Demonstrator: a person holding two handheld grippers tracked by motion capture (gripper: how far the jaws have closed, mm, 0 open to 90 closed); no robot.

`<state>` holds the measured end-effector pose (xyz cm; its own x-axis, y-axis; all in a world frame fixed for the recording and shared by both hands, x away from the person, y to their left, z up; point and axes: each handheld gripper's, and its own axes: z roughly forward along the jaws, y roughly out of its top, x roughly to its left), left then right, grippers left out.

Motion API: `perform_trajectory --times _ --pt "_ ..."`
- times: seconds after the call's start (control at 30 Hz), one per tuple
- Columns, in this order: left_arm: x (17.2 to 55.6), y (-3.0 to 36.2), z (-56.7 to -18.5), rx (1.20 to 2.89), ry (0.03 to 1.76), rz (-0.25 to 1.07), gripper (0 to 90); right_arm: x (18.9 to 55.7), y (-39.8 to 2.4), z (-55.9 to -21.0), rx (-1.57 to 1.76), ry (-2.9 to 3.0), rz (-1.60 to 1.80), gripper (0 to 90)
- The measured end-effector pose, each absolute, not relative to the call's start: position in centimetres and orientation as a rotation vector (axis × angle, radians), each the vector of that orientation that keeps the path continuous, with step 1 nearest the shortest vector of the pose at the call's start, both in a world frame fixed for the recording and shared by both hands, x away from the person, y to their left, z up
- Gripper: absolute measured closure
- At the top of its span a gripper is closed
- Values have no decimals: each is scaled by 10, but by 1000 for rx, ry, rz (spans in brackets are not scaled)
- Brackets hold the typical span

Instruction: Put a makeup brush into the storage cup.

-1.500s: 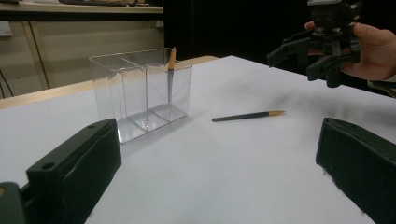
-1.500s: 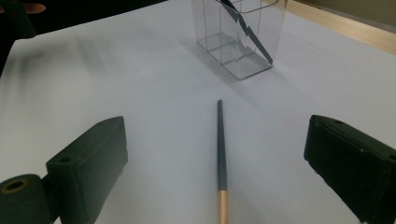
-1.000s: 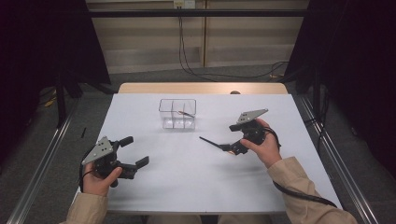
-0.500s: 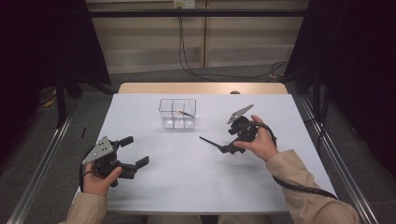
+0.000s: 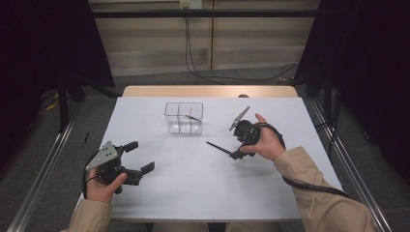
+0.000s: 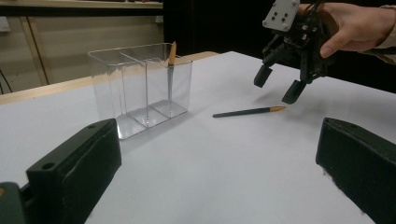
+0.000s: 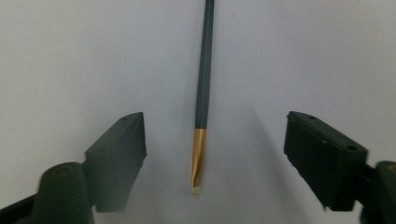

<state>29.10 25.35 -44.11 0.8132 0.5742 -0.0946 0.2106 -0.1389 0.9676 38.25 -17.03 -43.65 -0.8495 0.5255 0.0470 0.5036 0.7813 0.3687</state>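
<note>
We see one pen (image 6: 172, 70) already standing in clear divided box (image 5: 183, 117), frame centre. Second pen (image 7: 203, 93) flat on table (image 5: 193, 193); right gripper (image 6: 276, 86) poised above, jaws wide, empty. Left gripper (image 5: 139, 157) idle lower left, jaws wide, empty.

A slim dark grey stick with a gold-coloured tip (image 7: 204, 84) lies flat on the white table surface (image 7: 70, 56), gold end nearest the camera. The right gripper (image 7: 215, 154) points down at it, its two black jaws spread wide, one on each side of the gold end, touching nothing.
</note>
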Motion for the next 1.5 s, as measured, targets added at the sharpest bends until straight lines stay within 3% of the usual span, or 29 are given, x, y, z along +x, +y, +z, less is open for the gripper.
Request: perform_trajectory --times 0.67,1.13,1.43,1.5 --pt "292 254 -442 1708 620 346 0 392 -163 -444 856 2970 441 501" --pt "293 252 -443 1728 620 350 0 391 -159 -452 795 2986 411 627" --pt "292 251 -444 1738 620 354 0 387 -153 -451 716 3018 357 837" --pt "292 250 -444 1743 614 352 0 387 -153 -451 719 3017 360 839"
